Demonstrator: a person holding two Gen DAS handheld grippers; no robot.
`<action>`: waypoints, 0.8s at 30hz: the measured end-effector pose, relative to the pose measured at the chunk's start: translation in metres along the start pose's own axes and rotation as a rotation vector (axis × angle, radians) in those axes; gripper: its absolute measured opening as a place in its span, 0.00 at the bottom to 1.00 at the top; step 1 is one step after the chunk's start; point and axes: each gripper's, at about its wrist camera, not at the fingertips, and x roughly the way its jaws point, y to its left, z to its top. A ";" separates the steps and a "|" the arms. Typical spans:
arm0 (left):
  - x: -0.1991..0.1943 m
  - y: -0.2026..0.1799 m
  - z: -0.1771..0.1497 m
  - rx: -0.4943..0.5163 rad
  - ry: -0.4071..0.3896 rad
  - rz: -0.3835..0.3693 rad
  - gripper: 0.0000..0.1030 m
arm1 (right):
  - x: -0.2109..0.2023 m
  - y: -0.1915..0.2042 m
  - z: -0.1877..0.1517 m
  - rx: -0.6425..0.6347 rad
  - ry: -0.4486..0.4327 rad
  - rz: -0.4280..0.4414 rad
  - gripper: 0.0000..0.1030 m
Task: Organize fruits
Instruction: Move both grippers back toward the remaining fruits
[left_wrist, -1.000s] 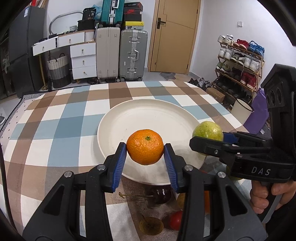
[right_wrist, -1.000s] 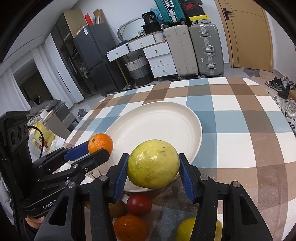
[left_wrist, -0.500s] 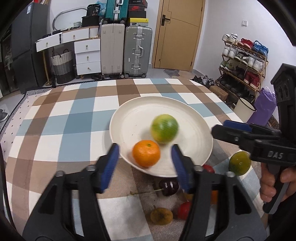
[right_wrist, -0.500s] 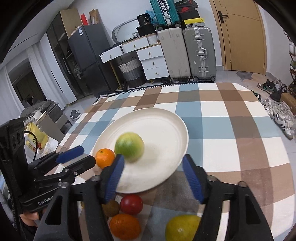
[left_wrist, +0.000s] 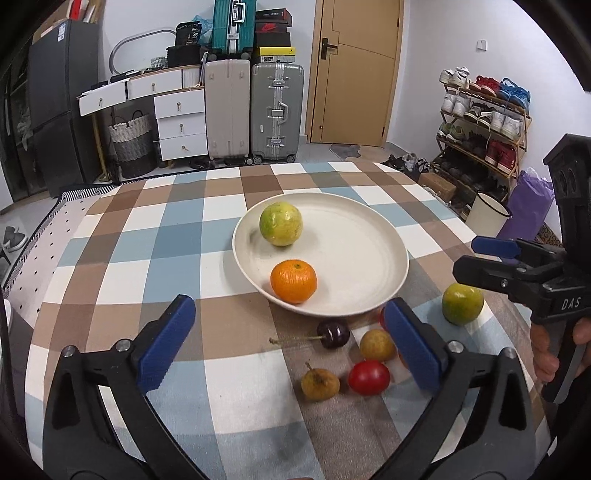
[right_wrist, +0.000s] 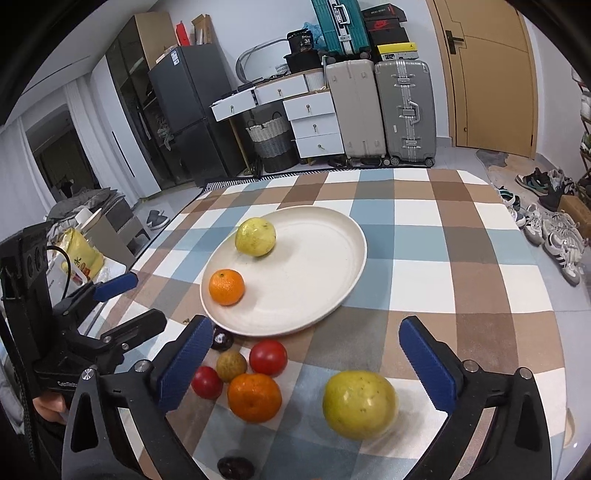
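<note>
A white plate (left_wrist: 354, 236) (right_wrist: 325, 266) on the checked cloth holds an orange (left_wrist: 293, 281) (right_wrist: 226, 287) near its front rim and a yellow-green fruit (left_wrist: 281, 223) (right_wrist: 255, 236) at its far left. My left gripper (left_wrist: 288, 339) is open and empty, just short of the plate. My right gripper (right_wrist: 314, 365) is open and empty, above loose fruit: a second yellow-green fruit (right_wrist: 360, 404) (left_wrist: 462, 304), a second orange (right_wrist: 254, 397), two red fruits (right_wrist: 268, 357), a brownish fruit (right_wrist: 231, 365), a dark cherry (left_wrist: 333, 333).
The table's right edge (right_wrist: 554, 325) drops to the floor with shoes. Suitcases (left_wrist: 255, 110) and white drawers (left_wrist: 177, 122) stand beyond the far edge. A small brown fruit (left_wrist: 320, 384) lies near my left fingers. A yellow bag (right_wrist: 83, 258) sits left of the table.
Both grippers have opened and let go: the orange and the yellow-green fruit now rest on the plate. Both grippers have drawn back from the plate toward me.
</note>
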 end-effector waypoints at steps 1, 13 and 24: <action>-0.001 -0.001 -0.002 0.001 0.002 -0.001 0.99 | -0.002 -0.001 -0.002 -0.003 -0.001 -0.008 0.99; 0.001 0.005 -0.027 -0.003 0.051 0.003 0.99 | -0.011 -0.007 -0.025 -0.014 0.028 -0.054 0.99; 0.015 0.007 -0.043 -0.013 0.113 0.003 0.99 | -0.006 -0.016 -0.040 0.007 0.073 -0.062 0.99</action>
